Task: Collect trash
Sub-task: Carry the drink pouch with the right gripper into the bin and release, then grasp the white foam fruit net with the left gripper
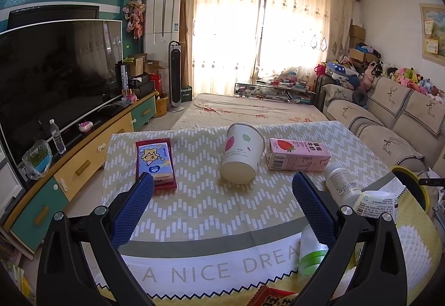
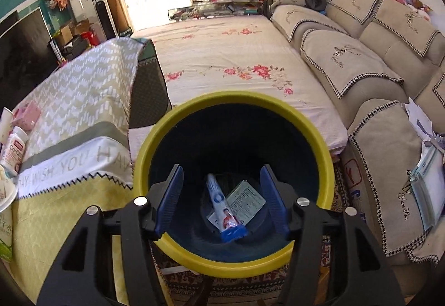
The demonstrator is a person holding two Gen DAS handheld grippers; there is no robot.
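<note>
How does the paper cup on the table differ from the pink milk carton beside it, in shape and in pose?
The paper cup is round and white with coloured spots; the pink milk carton is box-shaped with a strawberry picture. The cup lies with its base toward the left gripper; the carton lies flat, its long side across the view. Both are tipped over on the patterned cloth.

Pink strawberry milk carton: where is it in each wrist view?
Left wrist: pink strawberry milk carton lies on its side on the patterned tablecloth, right of the tipped paper cup.
Right wrist: carton at the far left edge.
Shared landmark: the yellow-rimmed trash bin.
</note>
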